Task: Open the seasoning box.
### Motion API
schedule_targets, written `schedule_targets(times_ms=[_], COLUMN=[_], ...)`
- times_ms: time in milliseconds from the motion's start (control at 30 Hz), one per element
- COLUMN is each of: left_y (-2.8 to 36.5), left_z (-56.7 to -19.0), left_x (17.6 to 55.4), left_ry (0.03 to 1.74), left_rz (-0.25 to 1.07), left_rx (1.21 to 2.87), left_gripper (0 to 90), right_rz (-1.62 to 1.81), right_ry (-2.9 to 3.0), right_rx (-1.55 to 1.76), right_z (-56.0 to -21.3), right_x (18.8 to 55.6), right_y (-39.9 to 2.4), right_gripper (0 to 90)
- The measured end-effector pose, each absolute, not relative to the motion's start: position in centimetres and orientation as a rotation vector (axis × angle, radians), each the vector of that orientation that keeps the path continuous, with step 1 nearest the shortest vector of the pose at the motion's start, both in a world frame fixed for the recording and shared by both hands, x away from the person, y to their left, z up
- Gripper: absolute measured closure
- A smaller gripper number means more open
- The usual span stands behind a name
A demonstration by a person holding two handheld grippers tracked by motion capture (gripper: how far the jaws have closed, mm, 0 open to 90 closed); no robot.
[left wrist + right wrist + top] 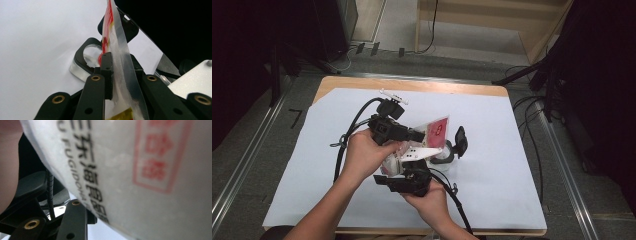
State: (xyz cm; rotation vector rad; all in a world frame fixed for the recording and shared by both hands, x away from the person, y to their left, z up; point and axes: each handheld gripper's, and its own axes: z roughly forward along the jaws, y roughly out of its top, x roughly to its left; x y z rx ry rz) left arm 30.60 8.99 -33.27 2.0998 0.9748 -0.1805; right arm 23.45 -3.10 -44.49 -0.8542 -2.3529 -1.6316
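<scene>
Pouch [436, 131]: clear plastic packet with red print, held up off the white table sheet [502, 150] near its middle, top edge tilted away from the person; in the right gripper view its frosted face [140, 170] carries black lettering and a red stamp.

Left gripper [418, 135]: at the pouch's upper sealed edge, jaws clenched on that clear strip [122, 50], film pinched flat between the pads in the left gripper view.

Right gripper [409, 172]: below the pouch, close under its lower end; one black jaw lies along the pouch's face in the right gripper view, the other hidden behind it, so grip there cannot be told.

Black-rimmed container [447, 152]: on the sheet just beyond and beneath the pouch, hinged lid [460, 141] standing open; clear wall and round mouth [90, 57] visible past the left jaws.

Step in hand, as judged: steadying the pouch between both tools, likely to open it or tip it toward the container.

Doing it well: upper pinch kept on the seal strip alone, not on the filled body; lower end supported, not crushed; any pull taken slowly, away from the seal, pouch mouth kept over the container.

Risk: film slipping from the pads, contents spilling onto the sheet.
</scene>
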Motion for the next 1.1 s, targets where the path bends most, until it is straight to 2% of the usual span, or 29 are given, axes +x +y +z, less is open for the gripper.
schedule_targets(times_ms=[833, 1100], left_y=[8.92, 8.86], left_z=[-33.11, -33.05], left_x=[30.40, 30.31], left_ry=[0.977, 0.967], left_rz=[-0.178, -0.165], left_rx=[2.103, 2.105], left_gripper=[81.2, 80.7], right_rz=[-1.639, -1.630], right_ry=[-2.383, -2.376], right_rx=[-0.836, -0.833], right_z=[-44.41, -44.32], right_x=[23.09, 23.13], right_y=[-2.88, -2.95], right_gripper=[59.8, 62.0])
